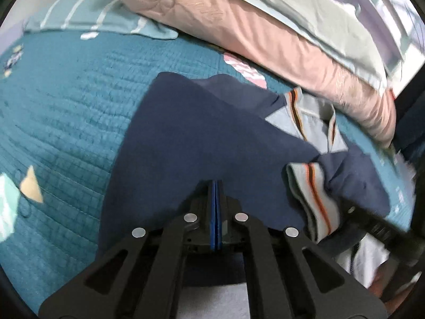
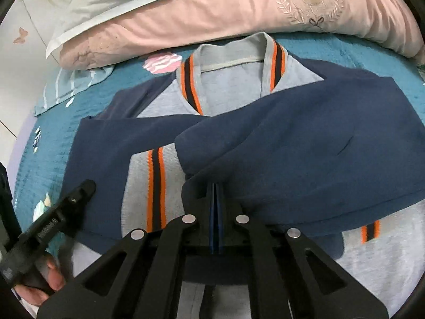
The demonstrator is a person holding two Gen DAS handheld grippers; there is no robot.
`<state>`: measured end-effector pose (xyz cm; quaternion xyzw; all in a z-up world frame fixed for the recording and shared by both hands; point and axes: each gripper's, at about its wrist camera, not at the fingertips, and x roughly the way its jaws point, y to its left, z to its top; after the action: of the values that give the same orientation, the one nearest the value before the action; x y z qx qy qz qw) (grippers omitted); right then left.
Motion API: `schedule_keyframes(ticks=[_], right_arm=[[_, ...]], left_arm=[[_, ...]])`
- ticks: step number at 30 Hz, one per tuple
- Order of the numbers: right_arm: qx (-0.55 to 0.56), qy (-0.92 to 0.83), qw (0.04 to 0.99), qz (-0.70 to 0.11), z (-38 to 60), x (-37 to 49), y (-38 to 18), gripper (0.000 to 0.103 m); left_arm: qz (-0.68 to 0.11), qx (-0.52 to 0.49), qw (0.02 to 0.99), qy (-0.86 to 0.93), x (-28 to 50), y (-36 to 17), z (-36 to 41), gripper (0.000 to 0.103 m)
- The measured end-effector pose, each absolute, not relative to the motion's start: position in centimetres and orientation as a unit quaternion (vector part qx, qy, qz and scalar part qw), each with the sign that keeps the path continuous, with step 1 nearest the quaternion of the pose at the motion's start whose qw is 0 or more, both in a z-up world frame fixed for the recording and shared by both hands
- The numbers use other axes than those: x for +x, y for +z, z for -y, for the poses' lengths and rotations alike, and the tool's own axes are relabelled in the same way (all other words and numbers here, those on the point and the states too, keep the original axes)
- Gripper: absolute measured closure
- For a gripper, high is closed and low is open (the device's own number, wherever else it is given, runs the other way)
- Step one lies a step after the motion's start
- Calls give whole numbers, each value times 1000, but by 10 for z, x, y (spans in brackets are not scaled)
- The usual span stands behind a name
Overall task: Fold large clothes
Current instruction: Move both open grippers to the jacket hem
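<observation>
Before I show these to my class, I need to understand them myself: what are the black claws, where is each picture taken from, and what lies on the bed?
The black claws are two-finger grippers, one in each of a person's hands, each carrying a wide-angle camera that looks along its fingers. One picture comes from the left gripper, the other from the right gripper. Both are shut. Each seems to pinch navy cloth, though the pinch itself is hidden. A navy and grey jacket with orange-striped trim lies on a teal bedspread, its sleeves folded across the front. A pink pillow lies behind it.
</observation>
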<state>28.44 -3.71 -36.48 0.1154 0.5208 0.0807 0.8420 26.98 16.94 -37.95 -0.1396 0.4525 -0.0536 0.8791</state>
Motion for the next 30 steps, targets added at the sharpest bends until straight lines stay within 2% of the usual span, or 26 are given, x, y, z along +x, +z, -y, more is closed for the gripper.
schedule_keyframes(ticks=[3,6,7,8,9,10,11,19,21,30], right_arm=[[135,93,846,-508,52,279,-339,98],[132,109,856,-488,63,274,-310,97],[137,112,857,-485,70,273,-302,90],[148,113,856,-483,80,274,-292,78],[154,111,854,-485,88,275,-289,32],[159,104,854,-484,96,277,-284,8],[165,95,859,-476,109,278,-276,7],[150,25,864,-480,181,296,-268,7],[145,13,863,-483,198,306,-272,7],[159,-26,825,-542,274,367,-304,7]], left_arm=[[-449,-134,882,-52,264,-369,-169,100],[-441,-120,888,-43,260,-353,-168,93],[-441,-115,890,-37,260,-348,-168,83],[-441,-107,891,-29,262,-343,-167,63],[-439,-101,892,-24,264,-337,-167,48],[-436,-98,894,-22,265,-333,-166,26],[-426,-97,899,-19,265,-326,-166,23],[-420,-75,904,-20,286,-305,-160,19],[-427,-66,901,-33,298,-305,-158,14],[-455,-48,888,-49,361,-312,-163,13]])
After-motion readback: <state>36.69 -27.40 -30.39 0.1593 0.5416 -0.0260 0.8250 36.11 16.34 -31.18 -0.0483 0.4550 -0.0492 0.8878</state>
